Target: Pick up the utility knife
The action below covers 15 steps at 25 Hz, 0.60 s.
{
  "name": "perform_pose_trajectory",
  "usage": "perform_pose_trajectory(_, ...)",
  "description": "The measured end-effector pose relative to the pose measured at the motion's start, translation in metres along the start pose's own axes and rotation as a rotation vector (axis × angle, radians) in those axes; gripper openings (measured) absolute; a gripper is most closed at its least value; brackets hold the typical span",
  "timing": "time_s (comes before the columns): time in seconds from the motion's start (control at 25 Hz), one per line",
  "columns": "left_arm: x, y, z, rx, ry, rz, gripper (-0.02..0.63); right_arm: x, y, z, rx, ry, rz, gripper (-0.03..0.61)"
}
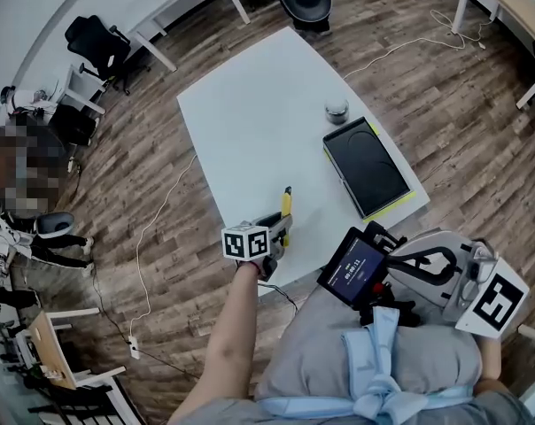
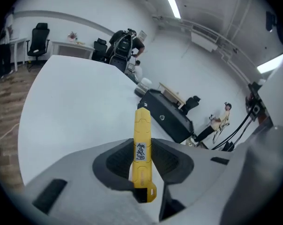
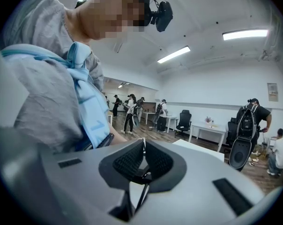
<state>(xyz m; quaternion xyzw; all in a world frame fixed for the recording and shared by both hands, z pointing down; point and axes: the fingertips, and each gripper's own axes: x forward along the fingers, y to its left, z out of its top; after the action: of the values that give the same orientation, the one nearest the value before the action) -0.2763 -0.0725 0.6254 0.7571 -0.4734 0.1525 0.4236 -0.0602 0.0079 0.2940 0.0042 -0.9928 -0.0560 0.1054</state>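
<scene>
While the left hand-held gripper point(image 2: 143, 146) is clamping its pads on the yellow utility knife point(image 2: 142, 125), the pick-up is looking largely done. The knife's body is sitting squarely between the two jaws, with its butt end showing behind them and its nose sticking out ahead. In the head view the same hand-held gripper point(image 1: 275, 235) is hanging over the near edge of the white counter point(image 1: 250, 113), and the knife point(image 1: 286, 204) is pointing toward 12 o'clock from it. The knife seems to be riding clear of the surface rather than resting on it, though the gap itself is hard to make out. The right hand-held gripper point(image 3: 144, 146) is staying out of the job: its jaws are meeting with nothing between them, and it is sitting close against the person's torso, at about 4 o'clock from the left one. Farther out, a black case point(image 1: 367, 166) is lying on the counter at 2 o'clock from the knife, and a small round grey object point(image 1: 337, 109) is standing beyond it at 1 o'clock. What is remaining, by my reading, is only carrying the knife securely.
</scene>
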Motion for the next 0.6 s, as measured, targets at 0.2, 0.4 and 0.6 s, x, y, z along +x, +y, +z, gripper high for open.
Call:
perform_pose_trajectory(0.2, -0.019, -0.027, 0.028, -0.189, -0.178, -0.129, 0.123, 0.009, -0.003, 0.005, -0.009, -0.012, 0.02, 0.029)
perform_pose_trajectory(0.4, -0.032, -0.06, 0.046, -0.3, -0.322, -0.211, 0.123, 0.008, -0.006, 0.0, -0.016, -0.023, 0.041, 0.029)
perform_pose_trajectory(0.6, -0.057, -0.09, 0.061, -0.353, -0.456, -0.287, 0.123, 0.008, -0.006, 0.001, -0.016, -0.027, 0.048, 0.029)
